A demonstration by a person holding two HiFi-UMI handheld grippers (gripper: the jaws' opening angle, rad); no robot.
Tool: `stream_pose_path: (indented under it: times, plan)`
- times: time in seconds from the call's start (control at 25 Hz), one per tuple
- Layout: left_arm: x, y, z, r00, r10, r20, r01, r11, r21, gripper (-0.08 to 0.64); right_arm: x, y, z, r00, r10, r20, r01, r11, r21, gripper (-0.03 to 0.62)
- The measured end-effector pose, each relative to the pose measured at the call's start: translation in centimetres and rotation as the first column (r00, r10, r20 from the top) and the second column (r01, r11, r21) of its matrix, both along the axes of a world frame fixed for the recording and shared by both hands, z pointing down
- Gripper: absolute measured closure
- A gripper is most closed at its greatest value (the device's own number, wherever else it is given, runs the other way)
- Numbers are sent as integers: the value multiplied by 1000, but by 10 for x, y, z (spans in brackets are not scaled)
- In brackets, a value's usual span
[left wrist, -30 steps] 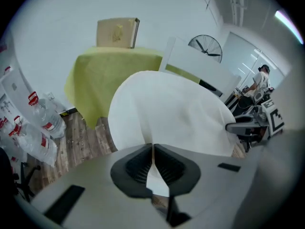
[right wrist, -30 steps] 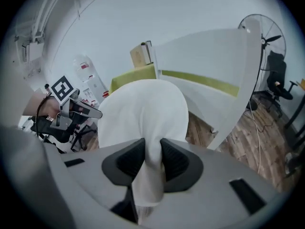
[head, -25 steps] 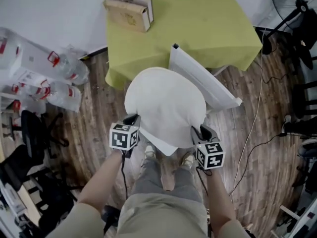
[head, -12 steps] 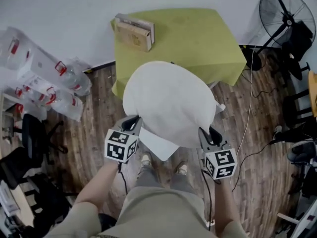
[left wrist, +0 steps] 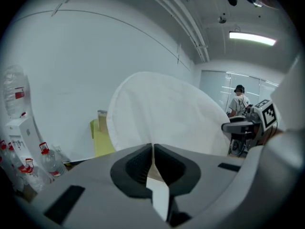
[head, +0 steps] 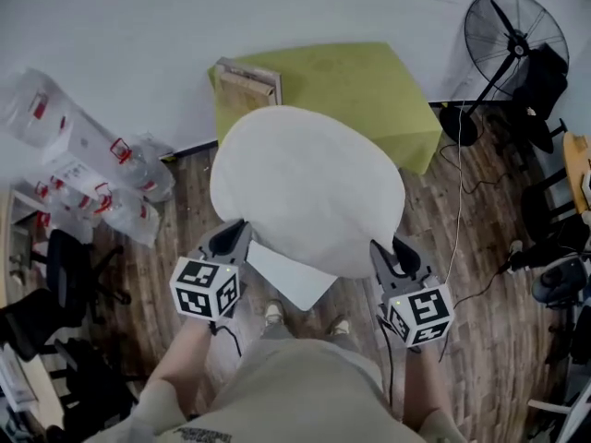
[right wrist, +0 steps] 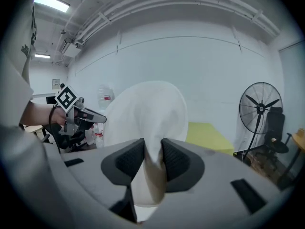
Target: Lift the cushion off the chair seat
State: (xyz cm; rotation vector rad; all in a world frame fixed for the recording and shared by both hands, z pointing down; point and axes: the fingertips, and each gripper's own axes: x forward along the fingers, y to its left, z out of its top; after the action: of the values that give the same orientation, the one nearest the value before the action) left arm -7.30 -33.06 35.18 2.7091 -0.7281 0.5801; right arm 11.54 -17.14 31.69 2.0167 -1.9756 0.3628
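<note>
Well, the table w/ the green cloth (head: 388,81) stood by the wall. The big white cushion (head: 309,187) hung in the air in front of it, above a corner of the white chair (head: 294,277), held at its near edge on both sides. A fan (head: 512,35) stood off to the right. The left gripper (head: 231,238) was clamped tight on a thin fold of cushion fabric; the right gripper (head: 399,255) pinched a thicker bunch, jaws slightly apart round it.
</note>
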Motion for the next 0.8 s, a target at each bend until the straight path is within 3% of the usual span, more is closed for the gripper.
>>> stream_pose_path:
  times: [0.28,0.8]
  plan:
    - [4,15,-50,996,-12,-88,17,999,48,528,5,18,-48,999,3,-42,1,996,85,448]
    - [18,18,-87,992,26,-122,-12,994,113,528,18,24,-77,999,24,-49,-17,990,137,451]
